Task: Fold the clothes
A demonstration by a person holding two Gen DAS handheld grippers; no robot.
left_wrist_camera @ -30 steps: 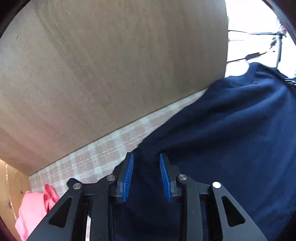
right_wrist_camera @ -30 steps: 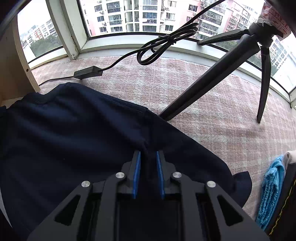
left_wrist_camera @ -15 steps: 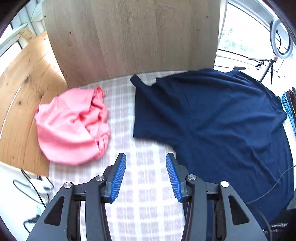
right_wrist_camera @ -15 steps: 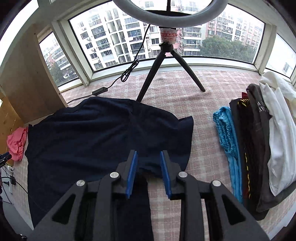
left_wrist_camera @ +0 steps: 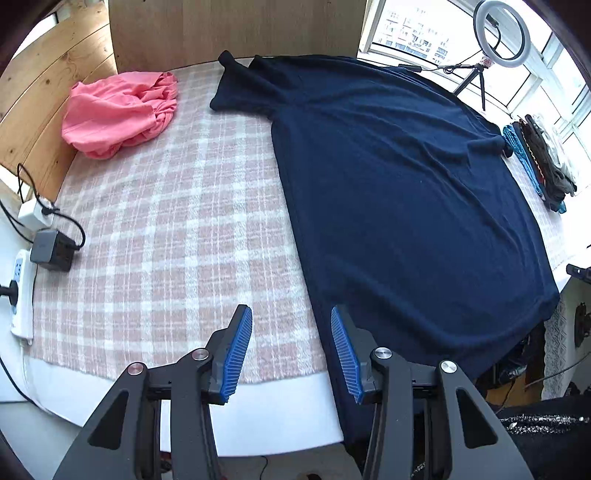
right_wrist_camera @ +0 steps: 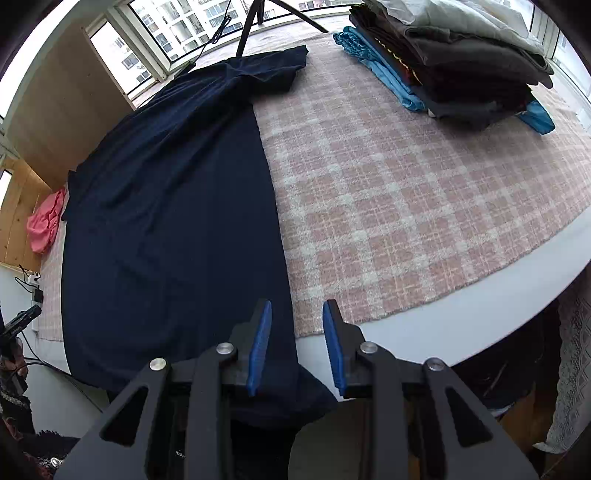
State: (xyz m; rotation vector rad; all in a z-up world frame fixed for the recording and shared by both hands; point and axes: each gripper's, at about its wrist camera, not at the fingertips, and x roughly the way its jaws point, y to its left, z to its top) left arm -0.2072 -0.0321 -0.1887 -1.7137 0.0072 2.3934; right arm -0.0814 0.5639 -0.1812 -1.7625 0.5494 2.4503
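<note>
1. My left wrist camera sits just behind the left gripper (left_wrist_camera: 290, 349), high above the near table edge, looking forward and down; the shirt (left_wrist_camera: 406, 192) stretches ahead, right of the jaws.
2. My right wrist camera sits behind the right gripper (right_wrist_camera: 295, 343), equally high, facing the windows; the same shirt (right_wrist_camera: 173, 206) runs ahead, left of its jaws.
3. Both views share the shirt, the checked blanket (left_wrist_camera: 177, 221) (right_wrist_camera: 406, 206), the pink garment (left_wrist_camera: 118, 112) (right_wrist_camera: 44, 225) and the clothes stack (left_wrist_camera: 546, 162) (right_wrist_camera: 461, 62).

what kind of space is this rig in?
Likely a home room in a high-rise flat, set up for recording. A plaid blanket covers the work surface by bay windows facing apartment blocks; a ring light on a tripod stands by the sill, and a stack of folded clothes sits nearby.
</note>
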